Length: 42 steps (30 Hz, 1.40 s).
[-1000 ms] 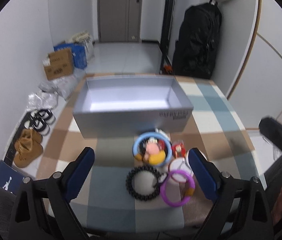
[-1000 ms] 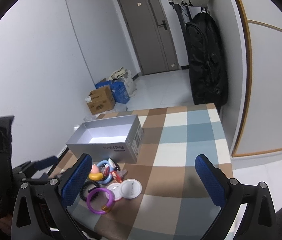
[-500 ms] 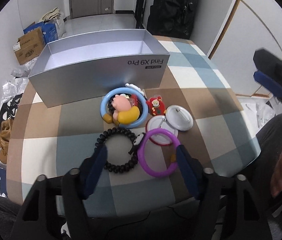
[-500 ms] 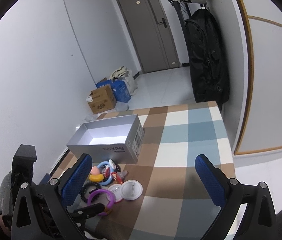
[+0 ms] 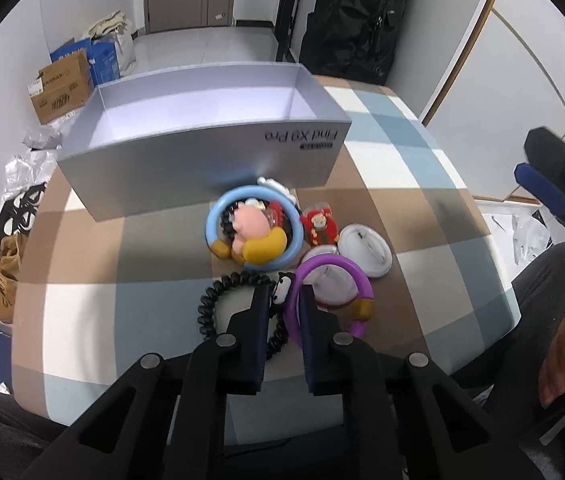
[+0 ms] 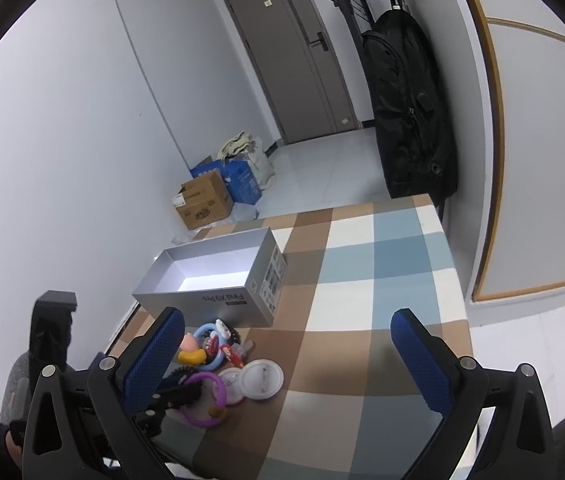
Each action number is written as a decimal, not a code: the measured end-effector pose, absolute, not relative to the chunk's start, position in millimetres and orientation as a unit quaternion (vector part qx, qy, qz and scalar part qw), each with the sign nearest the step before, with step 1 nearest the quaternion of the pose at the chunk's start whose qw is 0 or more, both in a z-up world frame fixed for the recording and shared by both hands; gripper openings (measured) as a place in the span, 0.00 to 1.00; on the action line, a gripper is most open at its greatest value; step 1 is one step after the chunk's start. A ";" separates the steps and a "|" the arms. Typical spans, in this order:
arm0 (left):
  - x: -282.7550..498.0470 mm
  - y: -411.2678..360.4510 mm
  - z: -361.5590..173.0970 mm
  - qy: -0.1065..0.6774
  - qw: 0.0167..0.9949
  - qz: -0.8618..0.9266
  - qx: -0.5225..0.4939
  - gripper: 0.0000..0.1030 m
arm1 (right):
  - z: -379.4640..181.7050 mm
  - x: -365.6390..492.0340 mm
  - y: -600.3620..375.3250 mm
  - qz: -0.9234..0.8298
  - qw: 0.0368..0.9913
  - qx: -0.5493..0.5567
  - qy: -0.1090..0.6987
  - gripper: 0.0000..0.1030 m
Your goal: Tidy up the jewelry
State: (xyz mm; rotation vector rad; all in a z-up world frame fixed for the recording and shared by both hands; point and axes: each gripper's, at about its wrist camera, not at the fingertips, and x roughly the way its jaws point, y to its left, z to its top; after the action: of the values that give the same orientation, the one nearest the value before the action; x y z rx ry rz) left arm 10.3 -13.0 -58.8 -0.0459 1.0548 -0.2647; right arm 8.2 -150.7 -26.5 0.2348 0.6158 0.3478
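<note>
Down on the checked surface, the purple bracelet has its near rim pinched between the left gripper's closed jaws, tilted steeply downward; the right gripper hovers wide open, empty.

The left tongs are pinching the purple bracelet beside the black beaded bracelet on the desk.
</note>
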 end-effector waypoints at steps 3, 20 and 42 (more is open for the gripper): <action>10.7 -10.0 -56.3 0.496 0.858 -0.128 -0.030 0.10 | -27.1 8.6 -151.0 0.168 0.931 0.116 0.302 1.00; 18.4 20.3 -26.2 0.427 0.890 -0.114 -0.115 0.10 | -51.9 18.5 -132.1 0.194 0.904 0.089 0.371 0.88; 23.8 34.6 -24.2 0.430 0.887 -0.103 -0.133 0.10 | -96.3 28.4 -65.8 0.191 0.876 -0.072 0.437 0.39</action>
State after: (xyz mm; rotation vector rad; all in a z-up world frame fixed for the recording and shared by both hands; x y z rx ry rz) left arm 23.8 34.6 -24.2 -0.2765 0.8937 -0.2149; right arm 28.4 -65.8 -96.3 -0.1501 0.9117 0.3991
